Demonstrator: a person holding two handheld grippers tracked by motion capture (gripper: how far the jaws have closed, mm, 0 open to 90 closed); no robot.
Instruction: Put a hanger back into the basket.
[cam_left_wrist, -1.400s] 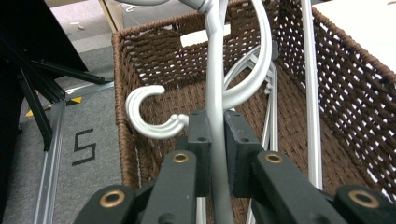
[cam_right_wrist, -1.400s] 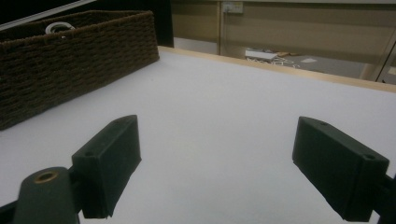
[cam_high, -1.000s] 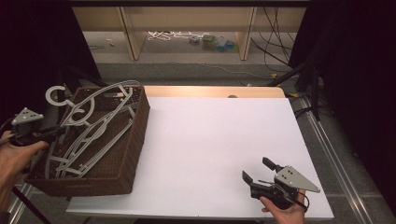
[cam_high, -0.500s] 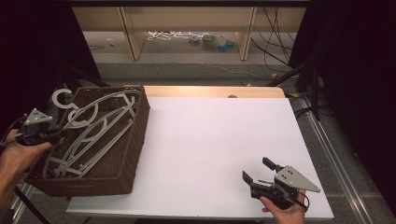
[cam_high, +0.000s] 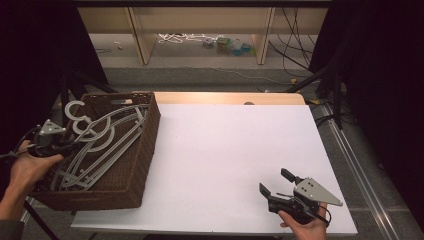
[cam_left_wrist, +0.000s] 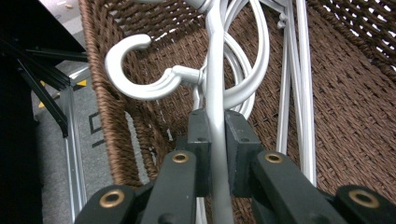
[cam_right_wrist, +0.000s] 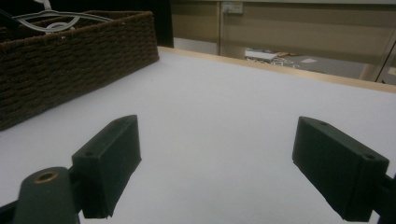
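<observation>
White worktop (cam_high: 235, 150) fills the scene, a brown wicker basket (cam_high: 145, 145) at its left edge holding a pile of grey hangers (cam_high: 107, 145); left tool (cam_left_wrist: 217, 140), at the basket's left side, is clenched on the thin bar of one hanger (cam_left_wrist: 215, 70) near its hook, a grip suited to lifting it free of the tangle; right tool (cam_high: 282, 187) rests near the front right corner, jaws spread and empty, presumably waiting; compared with a second ago, the gripped hanger sits lower in the basket; the right tool is unmoved
</observation>
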